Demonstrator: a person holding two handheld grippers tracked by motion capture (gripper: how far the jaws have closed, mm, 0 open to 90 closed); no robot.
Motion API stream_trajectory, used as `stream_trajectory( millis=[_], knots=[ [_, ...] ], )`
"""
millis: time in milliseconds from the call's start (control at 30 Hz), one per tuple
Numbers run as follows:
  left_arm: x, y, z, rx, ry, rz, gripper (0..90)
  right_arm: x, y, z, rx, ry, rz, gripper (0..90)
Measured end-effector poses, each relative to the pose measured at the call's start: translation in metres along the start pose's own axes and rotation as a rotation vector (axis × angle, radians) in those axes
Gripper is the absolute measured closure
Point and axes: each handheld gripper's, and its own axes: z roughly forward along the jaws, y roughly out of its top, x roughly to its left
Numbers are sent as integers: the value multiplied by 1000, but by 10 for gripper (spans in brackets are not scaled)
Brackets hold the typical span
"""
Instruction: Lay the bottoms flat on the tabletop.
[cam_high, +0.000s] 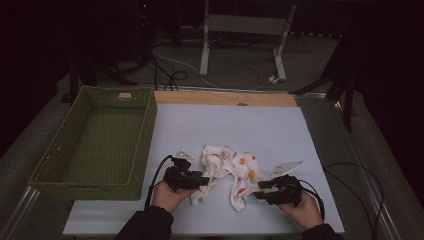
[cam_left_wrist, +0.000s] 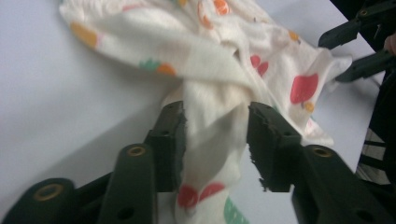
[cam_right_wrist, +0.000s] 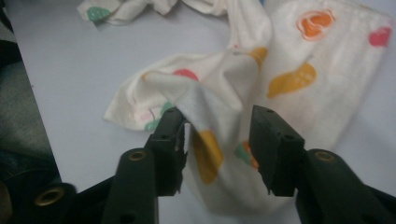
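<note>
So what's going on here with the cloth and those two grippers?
A person at a table holds a gripper in each hand over a crumpled white cloth with coloured fruit prints. The left gripper and the right gripper each have part of the cloth between their jaws, but the jaws stand apart and do not clamp it. The cloth lies loose on the white table surface. An empty green woven basket sits at the left.

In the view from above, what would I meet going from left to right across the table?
Green woven basket → left gripper → white cloth with coloured fruit prints → right gripper, all on the pale table top. Both grippers sit at the cloth's edges, fingers apart.
</note>
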Motion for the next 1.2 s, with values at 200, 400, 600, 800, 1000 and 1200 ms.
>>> stream_trajectory(
  millis=[200,400,600,800,1000,1200],
  knots=[
    [-2,8,14,27,29,12,596,2,11,15,11,9,-14,547],
    [5,3,25,54,6,-8,841,-3,10,24,29,14,-1,814],
    [5,-8,20,44,-46,-54,863,3,6,21,55,41,-18,842],
    [-2,-20,13,53,-76,-57,864,8,-4,14,56,62,-17,844],
    [-6,-21,8,55,-71,-30,731,10,-13,8,41,77,-1,744],
    [-9,-10,-4,29,-35,3,655,7,-11,-5,12,45,8,625]
  ],
)
